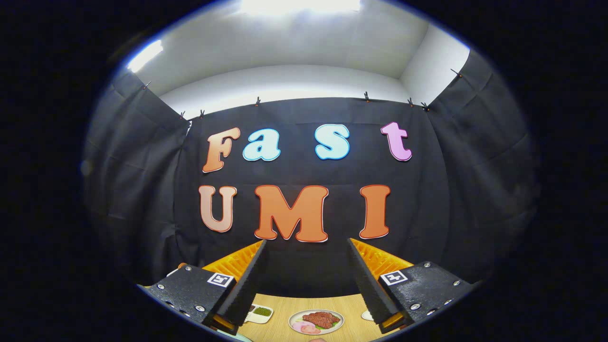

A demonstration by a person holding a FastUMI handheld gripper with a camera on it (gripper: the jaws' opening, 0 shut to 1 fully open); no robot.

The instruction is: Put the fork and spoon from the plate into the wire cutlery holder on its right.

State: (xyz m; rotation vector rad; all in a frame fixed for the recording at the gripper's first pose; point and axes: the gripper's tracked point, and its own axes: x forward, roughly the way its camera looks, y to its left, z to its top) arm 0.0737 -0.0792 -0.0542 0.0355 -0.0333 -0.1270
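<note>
The two-finger gripper point(306, 244) is seen with its fingers spread wide apart and raised, pointed at the black cloth wall point(304, 266) of the booth — nothing is held between them. Each finger carries a small square marker on its upper face.

Low between the fingers, a light wooden tabletop point(285, 311) can be made out. On it, roughly midway between the two fingers and below them, a round white plate point(316, 322) is set, with what looks like a printed picture of reddish meat, pink slices and a bit of green on its face. Whether a fork or spoon lies on this plate cannot be told. Just beside the left finger, a small white rectangular dish point(260, 313) with green contents is partly hidden by that finger. Beside the right finger, a sliver of a white object point(367, 315) is glimpsed — too little of it shows to be identified.

Above the cloth, a white ceiling with bright lights point(299, 5) is visible.
</note>
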